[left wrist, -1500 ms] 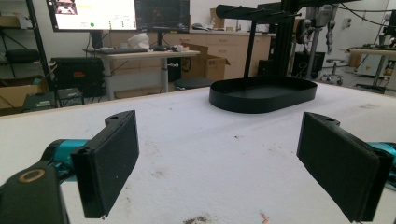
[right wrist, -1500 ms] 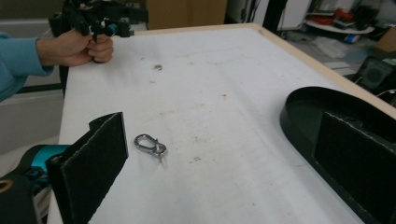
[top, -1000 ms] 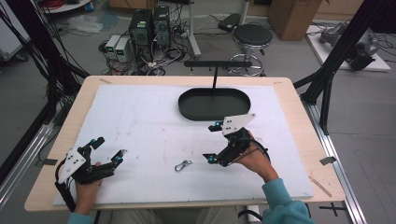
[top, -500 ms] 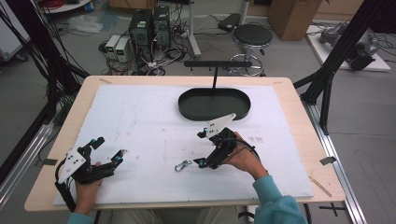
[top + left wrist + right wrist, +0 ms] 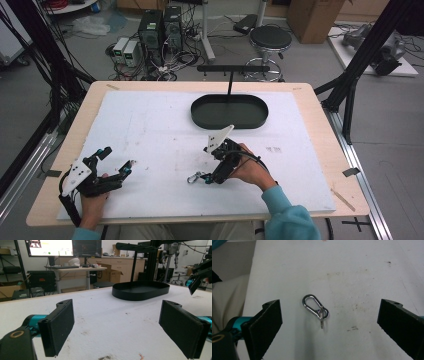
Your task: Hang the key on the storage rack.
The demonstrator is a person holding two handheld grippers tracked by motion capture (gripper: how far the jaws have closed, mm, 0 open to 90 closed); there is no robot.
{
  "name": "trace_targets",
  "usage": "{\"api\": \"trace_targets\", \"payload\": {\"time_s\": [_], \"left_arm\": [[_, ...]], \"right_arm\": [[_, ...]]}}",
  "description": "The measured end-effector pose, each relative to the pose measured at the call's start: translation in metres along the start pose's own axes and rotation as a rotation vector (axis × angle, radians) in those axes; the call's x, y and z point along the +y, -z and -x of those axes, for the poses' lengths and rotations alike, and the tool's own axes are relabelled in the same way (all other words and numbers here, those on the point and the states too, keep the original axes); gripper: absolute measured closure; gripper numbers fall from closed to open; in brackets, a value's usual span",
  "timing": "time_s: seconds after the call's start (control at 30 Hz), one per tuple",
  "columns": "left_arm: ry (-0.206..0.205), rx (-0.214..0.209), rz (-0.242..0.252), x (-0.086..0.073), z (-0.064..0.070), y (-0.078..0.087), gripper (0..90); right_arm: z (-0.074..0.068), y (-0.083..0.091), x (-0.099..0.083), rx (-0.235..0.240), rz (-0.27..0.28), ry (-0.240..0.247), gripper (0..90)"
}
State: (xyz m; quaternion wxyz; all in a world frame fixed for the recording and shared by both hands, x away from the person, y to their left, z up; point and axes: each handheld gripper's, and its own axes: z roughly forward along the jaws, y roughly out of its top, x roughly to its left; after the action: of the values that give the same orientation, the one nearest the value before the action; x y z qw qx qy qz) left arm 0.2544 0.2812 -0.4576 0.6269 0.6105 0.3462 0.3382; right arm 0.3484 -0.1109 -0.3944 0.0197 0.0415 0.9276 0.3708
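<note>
Over at the near left corner of the white table (image 5: 150, 125) the left gripper (image 5: 116, 161) rests with its jaws spread wide, while toward the middle the right gripper (image 5: 202, 177), jaws just as wide, points down at a small metal clip (image 5: 315, 307) lying flat, a black tray (image 5: 229, 111) beyond it.
</note>
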Motion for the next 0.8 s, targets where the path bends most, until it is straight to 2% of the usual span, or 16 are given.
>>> {"api": "trace_targets", "payload": {"time_s": [0.23,0.4,0.5,0.57,0.77,0.8], "left_arm": [[-0.002,0.001,0.000,0.000,0.000,0.000,13.3],[-0.002,0.001,0.000,0.000,0.000,0.000,13.3],[-0.004,-0.001,0.000,0.000,0.000,0.000,13.3],[-0.006,-0.002,-0.001,0.000,0.000,0.000,13.3],[-0.005,-0.001,0.000,0.000,0.000,0.000,13.3],[-0.006,-0.001,-0.001,0.000,0.000,0.000,13.3]], "right_arm": [[0.000,-0.009,0.002,0.018,-0.044,0.007,6.6],[0.001,-0.017,0.000,0.022,-0.113,0.012,6.6],[0.001,-0.020,0.000,0.024,-0.126,0.012,8.3],[0.001,-0.022,0.000,0.047,-0.147,0.029,18.3],[0.001,-0.025,0.000,0.060,-0.162,0.028,20.8],[0.002,-0.025,0.000,0.067,-0.172,0.027,24.9]]}}
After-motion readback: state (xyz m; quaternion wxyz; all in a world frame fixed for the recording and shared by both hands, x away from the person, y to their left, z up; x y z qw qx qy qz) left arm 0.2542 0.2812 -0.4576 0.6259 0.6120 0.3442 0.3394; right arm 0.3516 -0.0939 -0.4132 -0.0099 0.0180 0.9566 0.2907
